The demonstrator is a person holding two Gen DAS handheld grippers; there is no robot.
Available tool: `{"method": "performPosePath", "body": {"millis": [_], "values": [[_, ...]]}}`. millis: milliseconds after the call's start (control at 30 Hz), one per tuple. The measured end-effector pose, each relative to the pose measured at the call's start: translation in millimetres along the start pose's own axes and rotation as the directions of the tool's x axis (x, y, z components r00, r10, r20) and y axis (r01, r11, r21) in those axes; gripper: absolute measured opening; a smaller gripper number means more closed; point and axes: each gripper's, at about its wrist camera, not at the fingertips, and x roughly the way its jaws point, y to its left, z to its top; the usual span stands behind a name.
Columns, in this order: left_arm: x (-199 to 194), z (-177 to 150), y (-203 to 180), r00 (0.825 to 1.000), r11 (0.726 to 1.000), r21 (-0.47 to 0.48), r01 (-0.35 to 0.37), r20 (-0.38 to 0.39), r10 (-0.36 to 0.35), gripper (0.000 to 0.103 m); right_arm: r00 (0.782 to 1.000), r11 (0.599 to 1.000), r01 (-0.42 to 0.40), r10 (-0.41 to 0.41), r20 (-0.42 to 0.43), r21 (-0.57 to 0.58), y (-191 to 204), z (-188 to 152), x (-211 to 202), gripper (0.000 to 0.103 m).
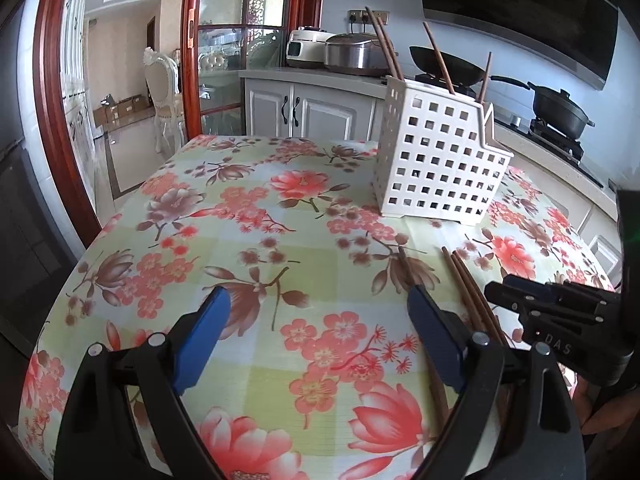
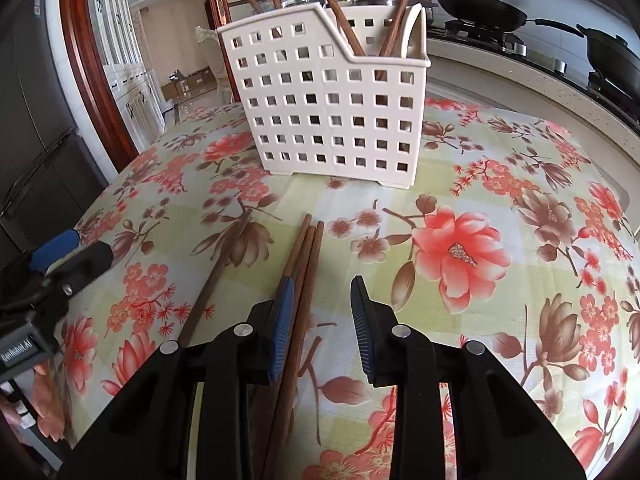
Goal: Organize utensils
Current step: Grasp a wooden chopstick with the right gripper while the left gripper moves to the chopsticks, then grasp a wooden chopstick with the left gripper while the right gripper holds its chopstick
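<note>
A white perforated utensil holder (image 1: 436, 164) (image 2: 336, 108) stands on the floral tablecloth with several brown chopsticks (image 2: 336, 8) upright in it. More brown chopsticks (image 2: 306, 256) (image 1: 466, 280) lie loose on the cloth, and a single one (image 2: 218, 272) (image 1: 406, 266) lies to their left. My right gripper (image 2: 322, 324) is open low over the loose group, its left finger (image 2: 282, 320) touching or just over them. My left gripper (image 1: 318, 340) is open and empty, hovering left of the chopsticks; it also shows in the right wrist view (image 2: 56, 252).
The table (image 1: 224, 240) carries a floral cloth. Behind it runs a counter with a rice cooker (image 1: 352, 54), a wok (image 1: 444, 64) and a black pot (image 1: 560, 112) on a stove. A red-framed glass door (image 1: 192, 60) stands at the left.
</note>
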Motion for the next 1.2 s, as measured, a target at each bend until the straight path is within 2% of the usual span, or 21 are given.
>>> {"method": "performPosePath", "body": {"millis": [433,633,800,900,967,1033,1167,1200], "values": [[3.4,-1.8,0.0,1.000,1.000,0.004,0.009,-0.015,-0.009,0.087,0.999,0.999,0.039,-0.039,-0.024,-0.012,2.1,2.5,7.4,0.028],[5.3,-2.7,-0.3,1.000,1.000,0.000,0.009,-0.020,-0.009,0.087,0.999,1.000,0.028,-0.028,-0.032,-0.005,-0.1,1.8,9.0,0.027],[7.5,-4.2,-0.1,1.000,1.000,0.003,0.011,-0.029,-0.011,0.087,0.994,0.993,0.092,-0.096,-0.045,-0.070,11.9,-0.4,11.2,0.025],[9.5,-4.9,-0.5,0.999,1.000,0.003,0.015,-0.039,-0.015,0.087,0.995,0.993,0.088,-0.092,-0.047,-0.072,14.9,-1.0,10.6,0.021],[13.2,-5.4,-2.9,0.998,1.000,0.006,0.030,-0.062,-0.029,0.087,0.995,0.994,0.083,-0.087,-0.044,-0.071,13.3,-1.4,10.2,0.012],[17.4,-5.9,-6.3,0.996,0.999,0.012,0.041,-0.082,-0.040,0.087,0.996,0.995,0.077,-0.080,-0.046,-0.060,8.5,-1.1,9.9,0.008],[29.2,-4.6,-16.5,0.990,0.998,0.032,0.059,-0.131,-0.055,0.086,0.997,0.997,0.062,-0.064,-0.045,-0.038,-0.5,-3.6,7.1,0.006],[32.7,-3.8,-20.8,0.987,0.997,0.036,0.071,-0.147,-0.065,0.082,0.997,0.998,0.058,-0.060,-0.045,-0.034,-2.0,-4.4,6.3,0.006]]}}
